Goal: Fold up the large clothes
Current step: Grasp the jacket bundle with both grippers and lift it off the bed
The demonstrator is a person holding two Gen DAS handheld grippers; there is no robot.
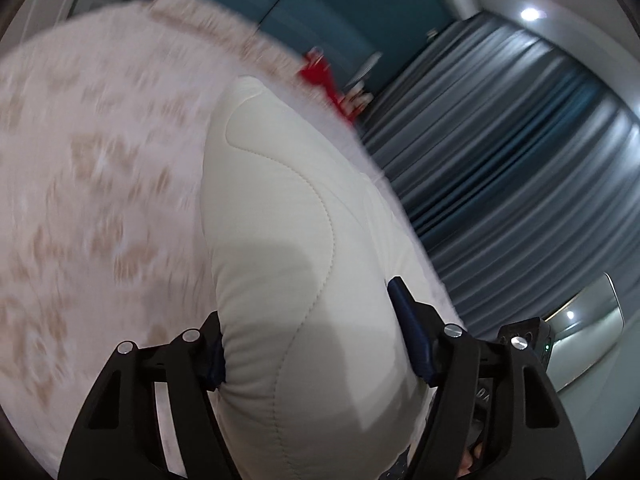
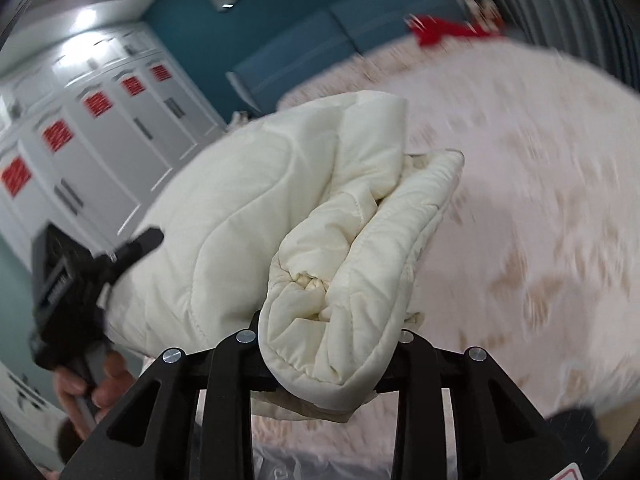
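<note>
Bulging between both sets of fingers, the cream quilted jacket (image 1: 280,240) sits clamped in the left gripper (image 1: 316,344) and right gripper (image 2: 328,340).

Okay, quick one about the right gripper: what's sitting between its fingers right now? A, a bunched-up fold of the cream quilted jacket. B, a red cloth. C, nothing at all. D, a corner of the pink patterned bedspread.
A: in the right wrist view, the right gripper is closed on a bunched, rolled fold of the cream quilted jacket, raised above the pink patterned bedspread.
</note>
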